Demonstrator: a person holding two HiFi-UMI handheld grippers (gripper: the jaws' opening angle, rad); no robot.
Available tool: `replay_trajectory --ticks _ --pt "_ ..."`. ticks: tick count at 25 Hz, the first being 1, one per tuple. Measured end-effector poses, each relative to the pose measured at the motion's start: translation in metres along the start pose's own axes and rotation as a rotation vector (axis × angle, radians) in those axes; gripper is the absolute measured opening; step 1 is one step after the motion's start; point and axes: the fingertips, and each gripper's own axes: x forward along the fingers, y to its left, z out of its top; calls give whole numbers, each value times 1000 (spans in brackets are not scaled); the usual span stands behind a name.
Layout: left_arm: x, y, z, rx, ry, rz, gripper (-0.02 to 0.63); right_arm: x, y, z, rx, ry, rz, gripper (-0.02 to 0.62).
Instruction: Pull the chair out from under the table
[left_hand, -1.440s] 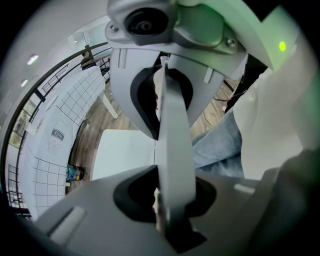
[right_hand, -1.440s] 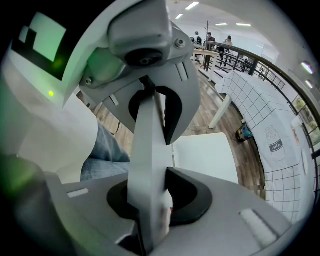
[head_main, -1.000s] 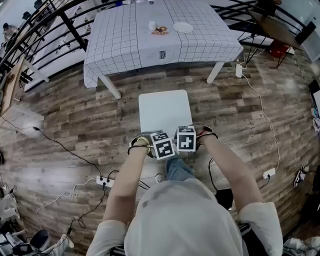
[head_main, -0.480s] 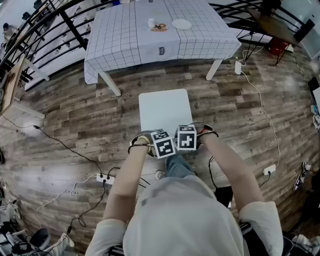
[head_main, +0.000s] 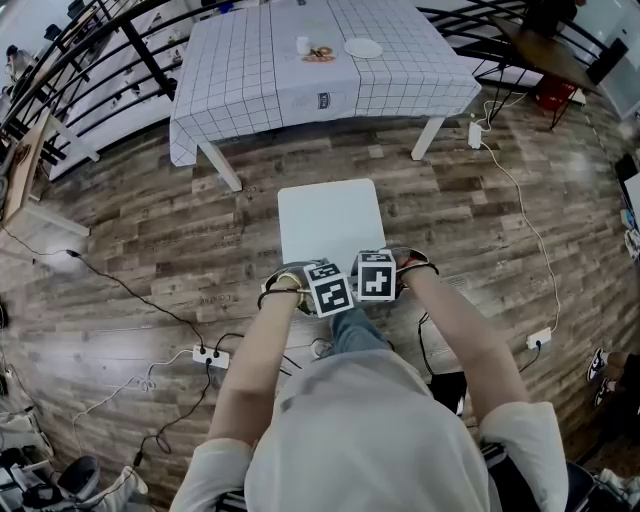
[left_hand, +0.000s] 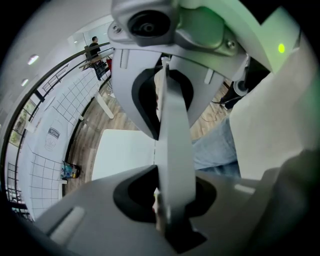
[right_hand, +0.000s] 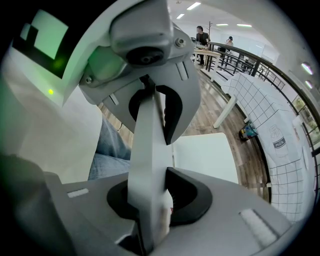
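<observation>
A white chair stands on the wood floor in front of the table (head_main: 250, 90), its seat (head_main: 330, 222) out from under the checked cloth. Its backrest top is hidden under both grippers in the head view. My left gripper (head_main: 318, 287) and right gripper (head_main: 373, 274) sit side by side on it, pointing steeply down. In the left gripper view the pale backrest (left_hand: 175, 125) runs edge-on between the jaws of the left gripper (left_hand: 169, 150), with the seat (left_hand: 125, 152) beyond. The right gripper (right_hand: 150, 155) clamps the same slab (right_hand: 147, 125), seat (right_hand: 202, 155) beyond.
The table carries a plate (head_main: 364, 47), a cup and a small dish. Its legs (head_main: 218, 168) (head_main: 430, 143) stand beyond the chair. A power strip (head_main: 208, 357) and cables lie on the floor to my left. More cable trails right. My jeans leg (head_main: 350, 335) is just behind the backrest.
Both grippers and the chair have drawn a little further back from the table toward me. The grip on the backrest looks the same.
</observation>
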Motion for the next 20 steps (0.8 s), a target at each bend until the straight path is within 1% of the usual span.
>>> replay_trajectory --ticks 13,20 --pt "1 -1 1 7 -12 18 81 1 0 0 31 -7 -28 84" --pt "-9 -1 3 16 -66 28 91 -3 -1 3 24 -8 -42 90"
